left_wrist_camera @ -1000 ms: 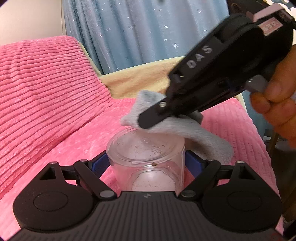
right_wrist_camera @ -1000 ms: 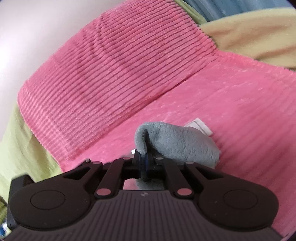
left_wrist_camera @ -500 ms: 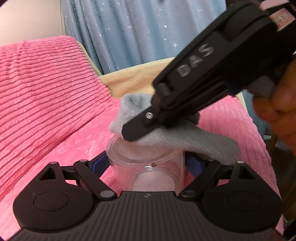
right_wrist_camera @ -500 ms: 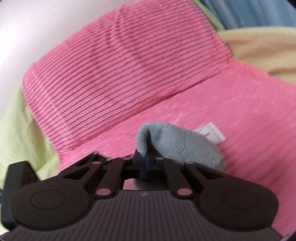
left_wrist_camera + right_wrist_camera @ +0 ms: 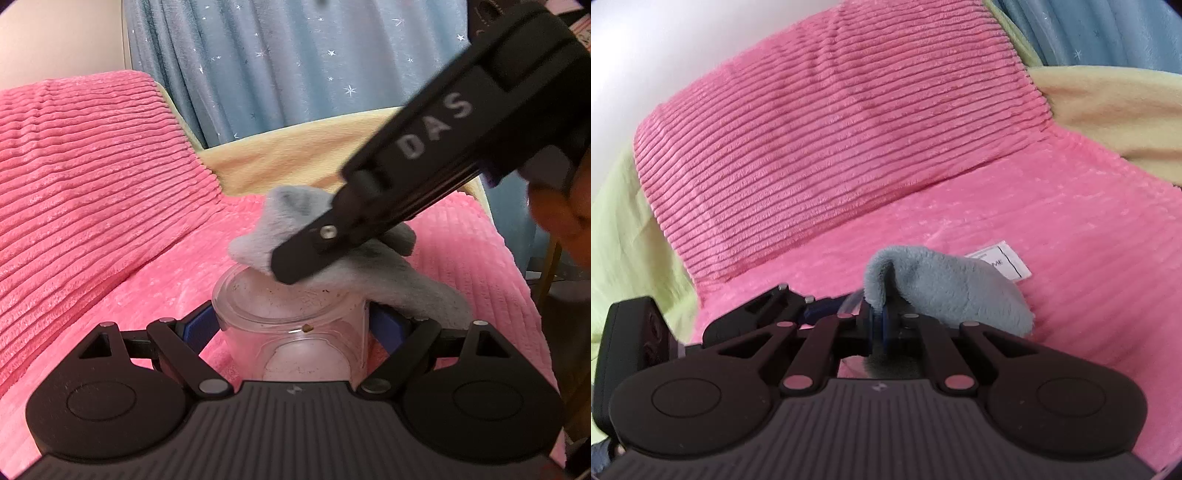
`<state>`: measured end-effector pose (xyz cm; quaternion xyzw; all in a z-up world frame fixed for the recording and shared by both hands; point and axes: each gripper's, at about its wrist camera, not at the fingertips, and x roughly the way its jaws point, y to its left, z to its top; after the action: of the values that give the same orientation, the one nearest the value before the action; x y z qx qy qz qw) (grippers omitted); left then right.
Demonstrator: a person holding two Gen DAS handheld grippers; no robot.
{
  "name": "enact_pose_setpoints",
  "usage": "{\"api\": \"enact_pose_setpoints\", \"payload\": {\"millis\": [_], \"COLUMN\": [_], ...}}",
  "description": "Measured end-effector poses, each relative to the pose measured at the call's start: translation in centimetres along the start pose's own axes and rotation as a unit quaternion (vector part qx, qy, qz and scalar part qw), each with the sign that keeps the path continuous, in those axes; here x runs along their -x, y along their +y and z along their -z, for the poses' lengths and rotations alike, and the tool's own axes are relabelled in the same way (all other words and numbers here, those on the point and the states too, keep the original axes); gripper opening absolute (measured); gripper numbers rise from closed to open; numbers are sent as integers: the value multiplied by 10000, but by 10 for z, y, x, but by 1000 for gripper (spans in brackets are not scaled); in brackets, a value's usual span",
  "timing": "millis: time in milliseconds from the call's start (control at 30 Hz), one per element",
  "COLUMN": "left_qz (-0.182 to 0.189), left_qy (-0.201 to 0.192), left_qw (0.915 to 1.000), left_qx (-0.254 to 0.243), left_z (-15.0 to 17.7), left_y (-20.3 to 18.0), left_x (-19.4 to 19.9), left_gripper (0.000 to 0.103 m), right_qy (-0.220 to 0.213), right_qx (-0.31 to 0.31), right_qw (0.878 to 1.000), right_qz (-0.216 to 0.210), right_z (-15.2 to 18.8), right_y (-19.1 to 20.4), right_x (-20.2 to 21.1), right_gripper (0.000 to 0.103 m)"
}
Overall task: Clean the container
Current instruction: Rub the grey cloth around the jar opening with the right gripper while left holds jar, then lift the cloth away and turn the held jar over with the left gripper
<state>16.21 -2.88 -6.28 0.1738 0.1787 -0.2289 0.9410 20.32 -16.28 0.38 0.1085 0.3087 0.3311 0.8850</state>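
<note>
The left gripper (image 5: pixel 295 328) has its jaws clamped on the clear container (image 5: pixel 291 325); the right gripper (image 5: pixel 881 325), jaws pinching the grey cloth (image 5: pixel 945 291), presses it onto the container's rim.

1. My left wrist camera sits just behind the left gripper (image 5: pixel 293 328), close on the clear container (image 5: pixel 291 325), facing the blue curtain (image 5: pixel 295 62).
2. My right wrist camera looks along the right gripper (image 5: pixel 878 325), down at the pink blanket (image 5: pixel 1034 229).
3. Both views share the grey cloth (image 5: pixel 369 266) (image 5: pixel 945 291) and blanket.
</note>
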Motion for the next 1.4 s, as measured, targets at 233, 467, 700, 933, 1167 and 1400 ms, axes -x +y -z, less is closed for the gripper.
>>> {"api": "enact_pose_setpoints", "payload": {"millis": [233,467,700,933,1167,1400], "left_qz": [16,36,30,30,50,93], "left_qy": [-19,-24,8,81,239,502], "left_qw": [10000,10000,10000,10000,9997,9984], "left_qx": [-13,-7,5,-32,79,246], "left_z": [1,2,1,-1,-6,-15], "left_y": [0,2,1,-4,-2,2], "left_x": [-1,-1,0,2,2,4], "left_gripper": [87,87,87,87,87,93], "right_qy": [-220,15,88,-123,-61,-1208], "right_qx": [261,289,-10,-184,15,-54], "right_qw": [9987,9989,9999,9997,10000,9895], "right_qz": [384,361,-123,64,-41,790], "right_z": [-2,0,-1,-2,1,-4], "right_y": [0,-2,-5,-14,-10,-19], "right_x": [-6,7,6,6,12,38], "right_gripper": [2,2,3,2,3,3]}}
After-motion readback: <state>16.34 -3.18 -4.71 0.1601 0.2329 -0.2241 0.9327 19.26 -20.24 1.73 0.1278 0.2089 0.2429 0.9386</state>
